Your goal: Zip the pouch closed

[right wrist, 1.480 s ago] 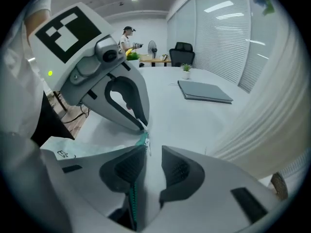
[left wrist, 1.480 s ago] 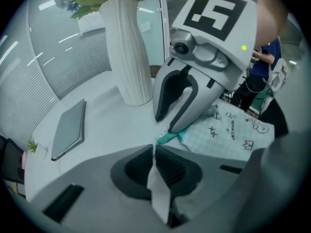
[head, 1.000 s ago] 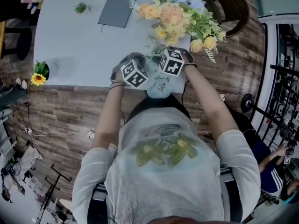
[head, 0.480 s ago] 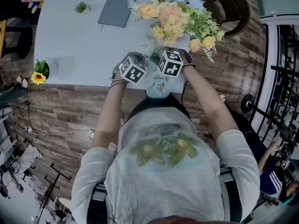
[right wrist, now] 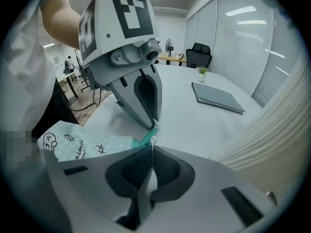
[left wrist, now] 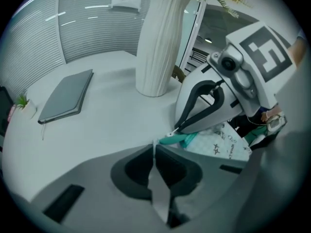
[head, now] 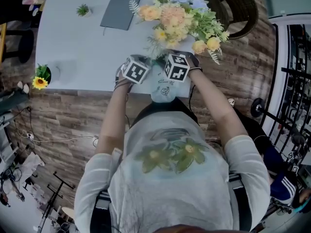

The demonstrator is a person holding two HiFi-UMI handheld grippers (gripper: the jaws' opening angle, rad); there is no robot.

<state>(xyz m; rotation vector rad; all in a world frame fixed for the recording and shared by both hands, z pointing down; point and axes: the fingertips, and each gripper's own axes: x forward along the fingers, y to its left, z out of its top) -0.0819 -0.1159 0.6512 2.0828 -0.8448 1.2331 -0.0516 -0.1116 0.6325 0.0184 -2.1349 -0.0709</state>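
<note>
Pouch (head: 162, 88) at table's (head: 82, 42) near edge, one end hanging past it. Teal zip strip (right wrist: 145, 140) at pouch's far end, caught between both claws. Left gripper (left wrist: 154, 145): jaws pressed together, pinching strip's tip. Right gripper (right wrist: 151, 148): jaws pressed together on same strip, tips nearly touching left's. Printed pouch body lies behind both claws, toward person.

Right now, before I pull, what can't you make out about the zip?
The slider: too small in either gripper view. The right gripper has just closed its jaws at the zip; a pale sliver shows between them, unidentifiable.
Left gripper: shut at the zip's end; its own jaws hide what it pinches.
How far the zip is shut: head view, both grippers cover the pouch top.
Most of the pouch: left gripper view, behind the right gripper.
</note>
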